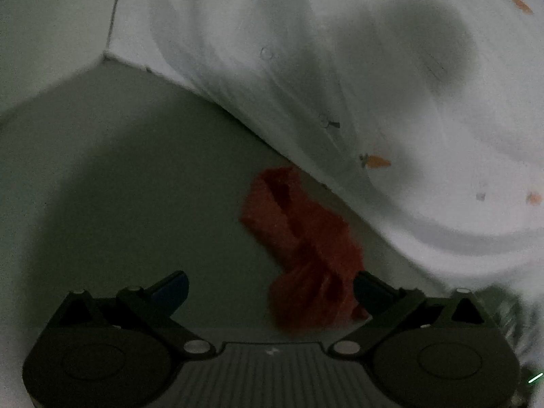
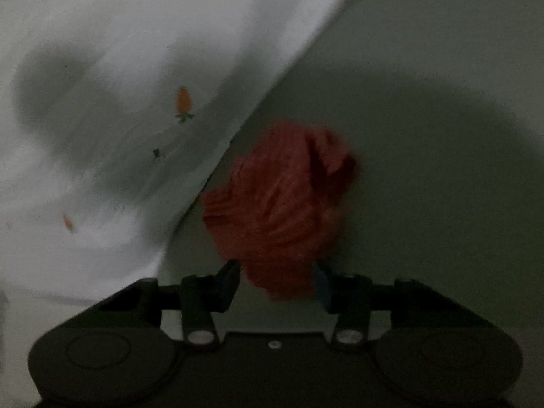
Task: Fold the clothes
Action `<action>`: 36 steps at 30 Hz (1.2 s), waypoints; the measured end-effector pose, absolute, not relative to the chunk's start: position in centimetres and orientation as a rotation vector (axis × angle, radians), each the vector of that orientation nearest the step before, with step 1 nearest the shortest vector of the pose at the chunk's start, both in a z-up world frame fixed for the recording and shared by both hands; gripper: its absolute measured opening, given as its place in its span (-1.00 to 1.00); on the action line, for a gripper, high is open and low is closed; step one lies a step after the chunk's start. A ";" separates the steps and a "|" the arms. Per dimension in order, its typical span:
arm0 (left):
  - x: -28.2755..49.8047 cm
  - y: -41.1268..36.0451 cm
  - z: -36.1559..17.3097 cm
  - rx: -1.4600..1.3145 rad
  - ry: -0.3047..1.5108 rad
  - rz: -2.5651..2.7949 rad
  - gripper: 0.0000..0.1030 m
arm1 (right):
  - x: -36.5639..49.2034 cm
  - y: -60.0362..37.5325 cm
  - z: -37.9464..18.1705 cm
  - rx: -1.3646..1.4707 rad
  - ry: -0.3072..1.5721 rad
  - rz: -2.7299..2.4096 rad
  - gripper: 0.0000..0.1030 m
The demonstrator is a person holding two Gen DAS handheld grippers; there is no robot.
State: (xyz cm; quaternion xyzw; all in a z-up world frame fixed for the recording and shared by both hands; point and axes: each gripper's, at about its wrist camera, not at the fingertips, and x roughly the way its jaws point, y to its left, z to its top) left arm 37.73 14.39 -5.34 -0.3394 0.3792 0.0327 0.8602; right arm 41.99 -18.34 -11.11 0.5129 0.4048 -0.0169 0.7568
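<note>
A crumpled red cloth (image 1: pixel 306 238) lies on a dim grey-green surface (image 1: pixel 136 187), right beside the edge of a white sheet. My left gripper (image 1: pixel 270 287) is open wide just short of the cloth, whose lower end reaches the inner side of the right finger (image 1: pixel 369 289). In the right wrist view the red cloth (image 2: pixel 278 204) looks bunched and ribbed. Its lower end fills the gap between the two fingers of my right gripper (image 2: pixel 277 280), which has its jaws drawn in against the cloth. The view is dark and slightly blurred.
A white sheet (image 1: pixel 391 85) printed with small orange carrots covers the upper right of the left wrist view, and the white sheet (image 2: pixel 102 119) fills the left of the right wrist view. Dark shadows fall across the sheet and the surface (image 2: pixel 425 170).
</note>
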 end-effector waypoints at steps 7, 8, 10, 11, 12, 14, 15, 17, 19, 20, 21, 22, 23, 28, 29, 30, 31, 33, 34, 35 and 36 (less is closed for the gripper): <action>50.9 19.5 -12.1 -0.995 0.883 -0.083 0.37 | 47.3 -14.5 -17.3 1.437 1.021 -0.192 -0.09; 52.8 19.7 -13.0 -0.997 0.891 -0.089 0.26 | 47.6 -14.0 -17.6 1.428 1.034 -0.224 -0.09; 56.7 20.1 -14.9 -0.992 0.909 -0.096 0.17 | 48.1 -13.3 -17.7 1.401 1.052 -0.263 -0.09; 58.4 20.1 -15.7 -0.978 0.917 -0.098 0.17 | 48.3 -12.9 -17.7 1.385 1.062 -0.283 -0.10; 60.1 19.9 -16.4 -0.958 0.927 -0.104 0.17 | 48.5 -12.7 -17.8 1.364 1.063 -0.299 -0.13; 63.5 19.5 -17.5 -0.907 0.949 -0.143 0.17 | 48.9 -12.5 -17.6 1.321 1.064 -0.321 -0.38; 65.0 19.0 -17.9 -0.869 0.968 -0.171 0.19 | 48.9 -12.6 -17.5 1.298 1.065 -0.328 -0.44; 67.6 17.9 -18.7 -0.789 1.001 -0.219 0.20 | 48.9 -12.5 -17.3 1.247 1.069 -0.331 -0.69; 69.2 17.2 -19.6 -0.767 1.016 -0.223 0.20 | 48.8 -12.4 -17.3 1.219 1.075 -0.336 -0.82; 69.9 16.9 -20.1 -0.759 1.022 -0.224 0.20 | 48.6 -12.9 -17.2 1.222 1.076 -0.335 -0.87; 70.5 16.6 -20.6 -0.764 1.038 -0.225 0.20 | 48.4 -13.2 -17.3 1.233 1.076 -0.336 -0.89; 71.0 16.4 -21.2 -0.771 1.053 -0.233 0.19 | 48.2 -13.4 -17.3 1.242 1.074 -0.338 -0.90; 71.5 16.2 -21.7 -0.777 1.066 -0.243 0.17 | 48.3 -13.6 -17.3 1.243 1.068 -0.339 -0.91; 70.7 15.1 -21.5 -0.748 1.099 -0.248 -0.59 | 47.7 -14.9 -15.9 1.229 0.996 -0.321 -0.92; 70.1 15.2 -21.1 -0.753 1.090 -0.238 -0.67 | 47.5 -15.2 -15.4 1.218 0.978 -0.314 -0.92; 69.6 15.2 -20.7 -0.765 1.072 -0.239 -0.77 | 47.3 -15.6 -14.4 1.179 0.950 -0.298 -0.92; 68.9 15.2 -19.9 -0.779 1.045 -0.240 -0.78 | 47.1 -16.0 -13.3 1.139 0.921 -0.281 -0.92; 67.2 15.4 -17.9 -0.779 1.001 -0.234 -0.82 | 46.6 -16.9 -11.2 1.058 0.864 -0.248 -0.92; 66.2 15.5 -16.5 -0.777 0.968 -0.236 -0.82 | 46.4 -17.3 -10.1 1.018 0.836 -0.232 -0.92; 65.1 15.6 -15.0 -0.780 0.927 -0.245 -0.82 | 46.1 -17.7 -9.1 0.977 0.807 -0.216 -0.92; 64.1 15.3 -13.4 -0.782 0.888 -0.256 -0.83 | 45.9 -18.1 -8.0 0.937 0.778 -0.199 -0.92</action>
